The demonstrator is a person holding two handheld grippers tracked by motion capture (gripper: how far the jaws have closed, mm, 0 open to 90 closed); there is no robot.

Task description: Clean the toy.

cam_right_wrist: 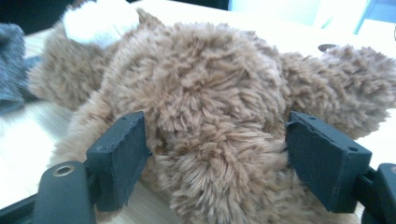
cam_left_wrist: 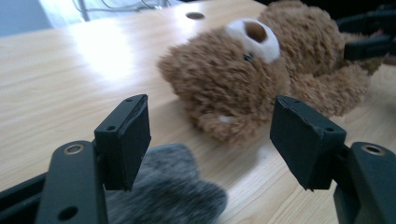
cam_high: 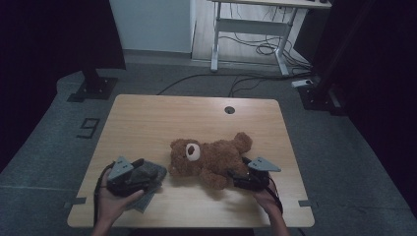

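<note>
Lying on its back: fluffy brown teddy bear [cam_high: 209,157], white muzzle | right tool [cam_right_wrist: 215,154] spread astride bear | left tool [cam_left_wrist: 210,140] spread, empty

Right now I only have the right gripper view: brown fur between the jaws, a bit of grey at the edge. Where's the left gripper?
Observer: The left gripper is at the near left of the table, over a grey fuzzy cloth, just beside the teddy bear's head.
Operator: Is it holding the cloth?
Observer: No. In the left gripper view its jaws stand wide apart with nothing between them. The cloth lies below them.
Operator: How is the bear lying overall?
Observer: From the high view, it lies face up across the table's near middle, with its head toward the left gripper.
</note>
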